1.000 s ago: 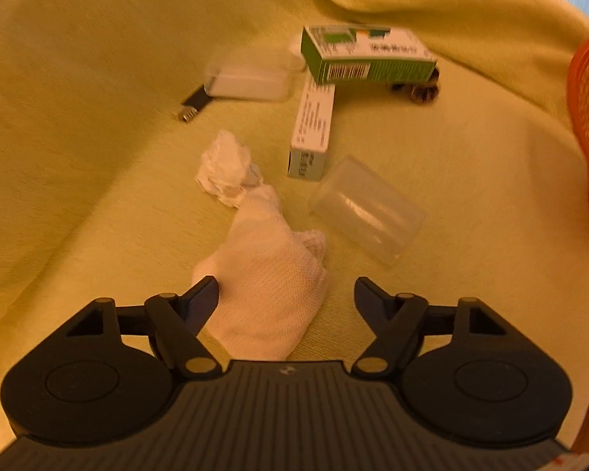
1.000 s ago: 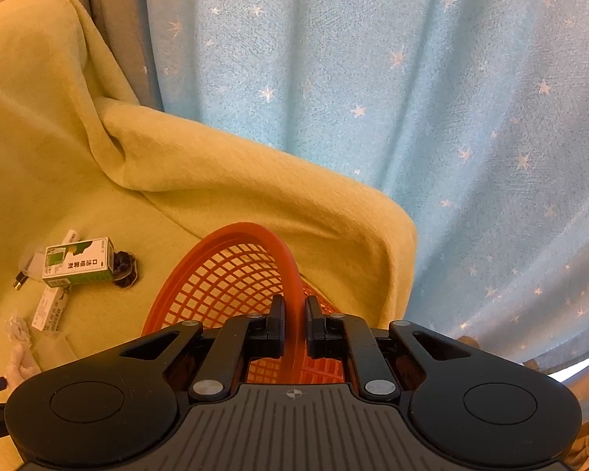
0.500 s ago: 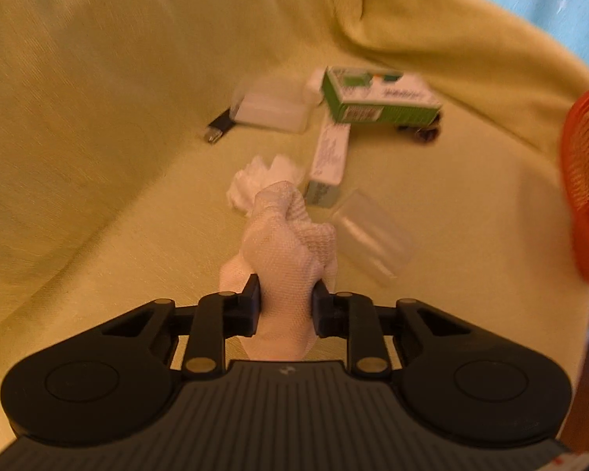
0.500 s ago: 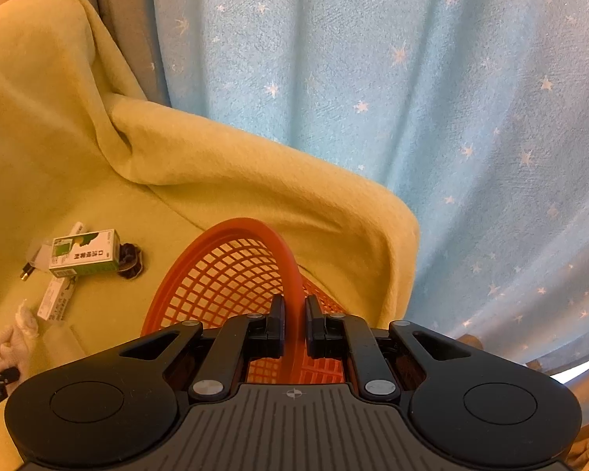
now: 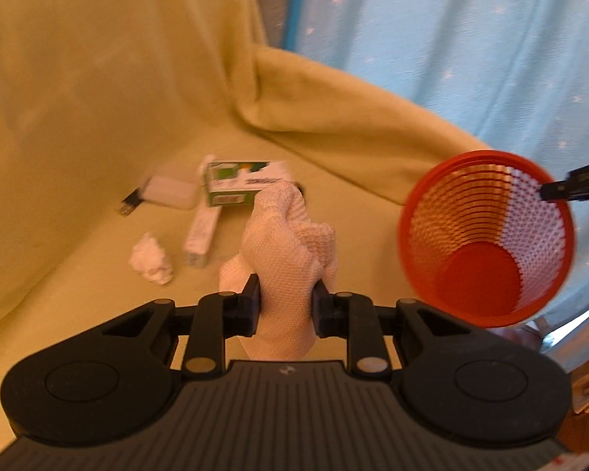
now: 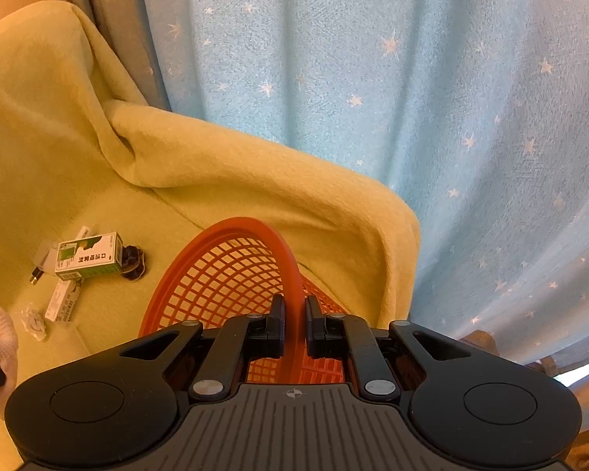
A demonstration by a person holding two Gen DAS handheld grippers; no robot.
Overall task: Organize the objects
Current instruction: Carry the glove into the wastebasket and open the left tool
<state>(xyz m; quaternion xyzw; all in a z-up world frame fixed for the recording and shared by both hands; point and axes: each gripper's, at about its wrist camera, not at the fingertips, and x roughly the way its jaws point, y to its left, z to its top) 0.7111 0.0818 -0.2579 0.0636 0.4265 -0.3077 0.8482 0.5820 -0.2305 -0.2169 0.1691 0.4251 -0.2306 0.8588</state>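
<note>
The left gripper (image 5: 286,306) was clamped on a soft white mesh cloth (image 5: 286,251), held clear of the yellow fleece blanket (image 5: 78,98), while the right gripper (image 6: 293,324) pinched the rim of the round red plastic mesh basket (image 5: 487,235), tilted with its mouth toward the cloth. The step in hand looked like carrying the cloth over; next it would need centring above the opening before letting go. A green carton (image 5: 239,186), a slim white box (image 5: 202,237) and crumpled tissue (image 5: 151,265) lay near the blanket's back fold.
</note>
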